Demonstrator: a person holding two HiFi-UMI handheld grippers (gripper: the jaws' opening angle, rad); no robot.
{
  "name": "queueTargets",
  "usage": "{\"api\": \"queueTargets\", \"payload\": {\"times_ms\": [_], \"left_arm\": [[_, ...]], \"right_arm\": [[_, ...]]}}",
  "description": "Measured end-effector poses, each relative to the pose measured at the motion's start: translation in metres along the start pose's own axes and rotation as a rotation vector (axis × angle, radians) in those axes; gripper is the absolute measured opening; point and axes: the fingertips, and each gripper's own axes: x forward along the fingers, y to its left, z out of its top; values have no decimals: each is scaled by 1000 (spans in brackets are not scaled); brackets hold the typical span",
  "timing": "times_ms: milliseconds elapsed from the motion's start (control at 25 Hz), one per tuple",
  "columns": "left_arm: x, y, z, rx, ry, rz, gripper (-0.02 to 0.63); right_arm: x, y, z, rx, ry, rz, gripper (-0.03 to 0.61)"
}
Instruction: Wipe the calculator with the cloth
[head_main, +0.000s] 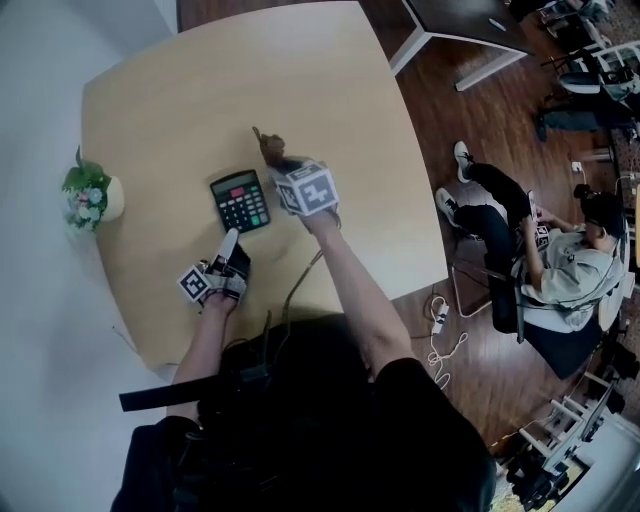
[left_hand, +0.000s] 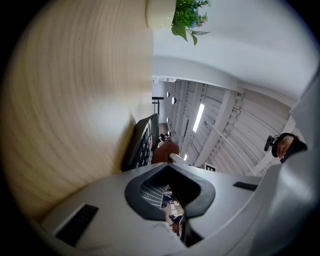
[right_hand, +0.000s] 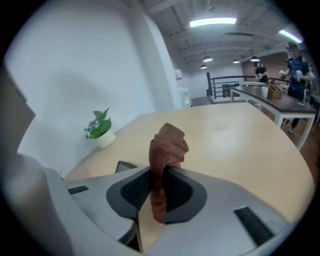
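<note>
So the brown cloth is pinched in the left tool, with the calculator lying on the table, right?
No: the cloth is pinched in the right tool, as the right gripper view shows; the left tool is shut on nothing. The calculator does lie on the table.

A pale wooden table (head_main: 300, 70) is sitting against a white wall (head_main: 40, 90), dark wood floor (head_main: 470, 140) is spreading out beside it, a person (head_main: 565, 262) is sitting there on a chair, and ceiling strip lights (right_hand: 212, 22) are glowing overhead.
</note>
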Motion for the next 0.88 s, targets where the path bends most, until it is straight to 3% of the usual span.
{"api": "queueTargets", "payload": {"times_ms": [200, 520, 680, 760, 880], "left_arm": [[-1, 1, -1, 11, 1, 10, 12], [1, 0, 0, 6, -1, 12, 15], [1, -1, -1, 14, 5, 9, 15], [2, -2, -1, 13, 8, 7, 15], [2, -2, 0, 4, 4, 7, 17]], "right_arm": [[40, 15, -11, 122, 40, 158, 69], [-5, 50, -102, 349, 193, 162, 67], [-37, 76, -145, 475, 269, 205, 67], [-41, 67, -136, 453, 246, 185, 67], [-26, 30, -68, 346, 75, 107, 67]]}}
